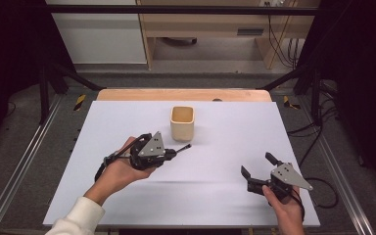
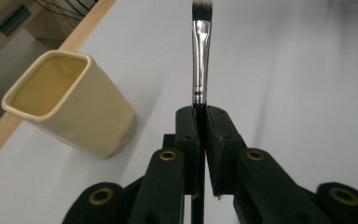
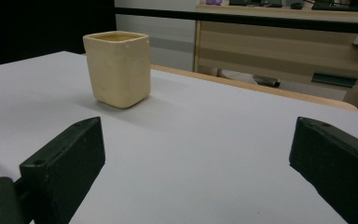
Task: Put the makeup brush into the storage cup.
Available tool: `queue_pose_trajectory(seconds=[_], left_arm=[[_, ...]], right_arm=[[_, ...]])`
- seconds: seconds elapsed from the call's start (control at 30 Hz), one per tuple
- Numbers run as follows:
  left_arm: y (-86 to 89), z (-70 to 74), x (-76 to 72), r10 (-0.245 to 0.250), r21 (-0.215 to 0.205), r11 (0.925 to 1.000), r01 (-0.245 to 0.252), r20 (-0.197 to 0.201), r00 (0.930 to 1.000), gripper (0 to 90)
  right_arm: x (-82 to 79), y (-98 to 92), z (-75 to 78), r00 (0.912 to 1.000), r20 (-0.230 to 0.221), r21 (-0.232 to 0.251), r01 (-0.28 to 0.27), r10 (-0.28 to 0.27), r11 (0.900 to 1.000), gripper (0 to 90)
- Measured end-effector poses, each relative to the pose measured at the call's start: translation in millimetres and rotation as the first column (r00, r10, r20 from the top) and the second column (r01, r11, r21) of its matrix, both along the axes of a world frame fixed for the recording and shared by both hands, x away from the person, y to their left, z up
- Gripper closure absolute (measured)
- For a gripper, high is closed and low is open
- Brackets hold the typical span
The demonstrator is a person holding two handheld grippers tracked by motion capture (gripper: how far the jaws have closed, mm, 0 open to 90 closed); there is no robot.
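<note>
Brush [image 2: 199, 60] with silver ferrule, dark-tipped bristles, black handle.

A white sheet covers the counter [image 1: 127, 196], leaving a strip of bare wood along the far edge. A cream square-sided cup [image 1: 182, 123] stands upright on the sheet, toward the far side, near the middle

High view looks down from above my side; both claw views sit low, close to the desk [image 1: 127, 196]; all share the cup [image 1: 182, 123].
</note>
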State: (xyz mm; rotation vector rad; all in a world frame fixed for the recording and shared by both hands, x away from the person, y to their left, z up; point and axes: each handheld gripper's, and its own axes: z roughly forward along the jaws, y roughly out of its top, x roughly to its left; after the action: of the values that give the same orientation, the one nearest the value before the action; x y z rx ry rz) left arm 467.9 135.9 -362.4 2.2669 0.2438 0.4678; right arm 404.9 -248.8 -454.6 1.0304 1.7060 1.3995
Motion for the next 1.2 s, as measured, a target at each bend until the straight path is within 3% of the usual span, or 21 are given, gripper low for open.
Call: queue_pose_trajectory(seconds=[0.4, 0.87, 0.97, 1.2], left_arm=[[-4.9, 6.2, -1.2, 0.038, -0.079, 0.9963, -0.035, 0.037, 0.9986, 83.9], [-7.3, 17.4, -3.4, 0.067, -0.170, 0.9839, -0.056, 0.059, 0.9960, 83.9], [-8.0, 20.5, -2.2, 0.083, -0.199, 0.9776, -0.070, 0.058, 0.9949, 83.9], [-13.6, 23.8, -0.6, 0.093, -0.205, 0.9758, -0.077, 0.068, 0.9934, 83.9]], right_arm=[[0.1, 0.2, -0.3, 1.0000, -0.002, -0.007, 0.000, 0.000, 1.000, 3.7], [0.2, 0.2, -0.3, 1.0000, -0.002, -0.010, 0.000, 0.000, 1.000, 3.8], [0.0, 0.4, -0.3, 1.0000, -0.002, -0.010, -0.001, 0.001, 1.000, 3.9], [0.2, 0.2, -0.3, 1.0000, -0.004, -0.008, -0.001, 0.001, 1.000, 3.8]])
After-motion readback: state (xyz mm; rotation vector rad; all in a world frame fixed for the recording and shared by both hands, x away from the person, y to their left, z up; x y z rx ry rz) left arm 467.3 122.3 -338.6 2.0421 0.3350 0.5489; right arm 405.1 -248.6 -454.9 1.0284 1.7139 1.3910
